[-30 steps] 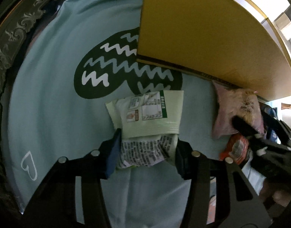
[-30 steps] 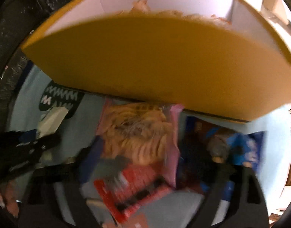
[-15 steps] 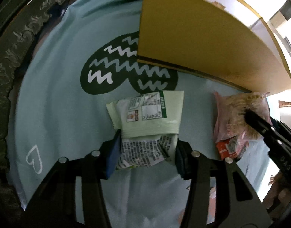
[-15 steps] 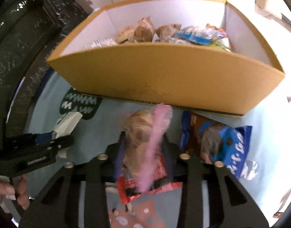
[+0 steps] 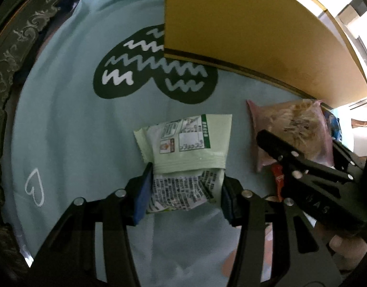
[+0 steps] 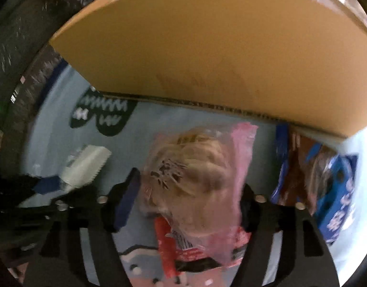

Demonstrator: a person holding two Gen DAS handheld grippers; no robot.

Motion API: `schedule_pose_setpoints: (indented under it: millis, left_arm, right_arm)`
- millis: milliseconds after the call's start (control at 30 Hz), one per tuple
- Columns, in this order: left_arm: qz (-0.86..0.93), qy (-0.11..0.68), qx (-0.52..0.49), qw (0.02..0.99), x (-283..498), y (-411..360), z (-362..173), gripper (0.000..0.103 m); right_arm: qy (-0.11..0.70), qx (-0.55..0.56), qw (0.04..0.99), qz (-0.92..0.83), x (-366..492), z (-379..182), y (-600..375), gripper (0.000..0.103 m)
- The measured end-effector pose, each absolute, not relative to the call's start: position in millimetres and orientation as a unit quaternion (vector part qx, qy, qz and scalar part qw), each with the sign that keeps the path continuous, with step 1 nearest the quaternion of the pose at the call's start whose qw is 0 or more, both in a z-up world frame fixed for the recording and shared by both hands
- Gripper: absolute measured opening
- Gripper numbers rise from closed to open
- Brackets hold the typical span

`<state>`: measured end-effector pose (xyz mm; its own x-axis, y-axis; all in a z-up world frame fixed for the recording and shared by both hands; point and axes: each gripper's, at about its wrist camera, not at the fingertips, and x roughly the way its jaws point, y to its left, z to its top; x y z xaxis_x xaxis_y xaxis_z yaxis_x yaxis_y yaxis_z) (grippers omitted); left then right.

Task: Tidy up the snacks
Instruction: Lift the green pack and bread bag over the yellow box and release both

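My left gripper (image 5: pixel 183 193) is shut on a pale green snack packet (image 5: pixel 183 157) lying on the light blue cloth (image 5: pixel 75 119). My right gripper (image 6: pixel 188 203) is closed around a pink packet of beige snacks (image 6: pixel 195 174), which sits over a red packet (image 6: pixel 173 248). The pink packet also shows in the left wrist view (image 5: pixel 293 124), with the right gripper's fingers (image 5: pixel 276 148) on it. The yellow cardboard box (image 5: pixel 243 28) stands just behind the packets. The green packet shows in the right wrist view (image 6: pixel 85 167).
A blue and brown snack bag (image 6: pixel 322 181) lies right of the pink packet, against the box (image 6: pixel 207 52). A dark green wavy print (image 5: pixel 154 71) marks the cloth. An ornate dark table edge (image 5: pixel 13 47) borders the left.
The right gripper dropped back down from above the box; the pink packet is lower and flatter between its fingers. The left gripper and green packet have barely moved.
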<state>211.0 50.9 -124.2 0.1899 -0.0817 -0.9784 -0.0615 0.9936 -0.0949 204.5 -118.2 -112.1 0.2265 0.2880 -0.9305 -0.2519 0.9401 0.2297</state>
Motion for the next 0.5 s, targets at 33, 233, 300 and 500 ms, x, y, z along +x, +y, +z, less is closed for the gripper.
schedule_pose_setpoints:
  millis: [33, 233, 300, 500]
  left_arm:
    - [-0.005, 0.635, -0.058, 0.770, 212.1, 54.1, -122.5, 0.050]
    - [-0.001, 0.636, -0.074, 0.768, 216.0, 70.1, -121.5, 0.051]
    - [-0.004, 0.630, -0.072, 0.773, 215.4, 73.4, -117.3, 0.051]
    - [-0.017, 0.607, -0.069, 0.792, 223.2, 74.7, -93.1, 0.050]
  right_arm:
    - [0.595, 0.009, 0.785, 0.172, 204.2, -112.7, -116.7, 0.074]
    - [0.580, 0.022, 0.792, 0.191, 206.0, -96.9, -118.5, 0.038]
    - [0.574, 0.028, 0.796, 0.191, 205.8, -87.3, -124.0, 0.034]
    - [0.553, 0.045, 0.809, 0.195, 201.8, -65.6, -147.5, 0.033]
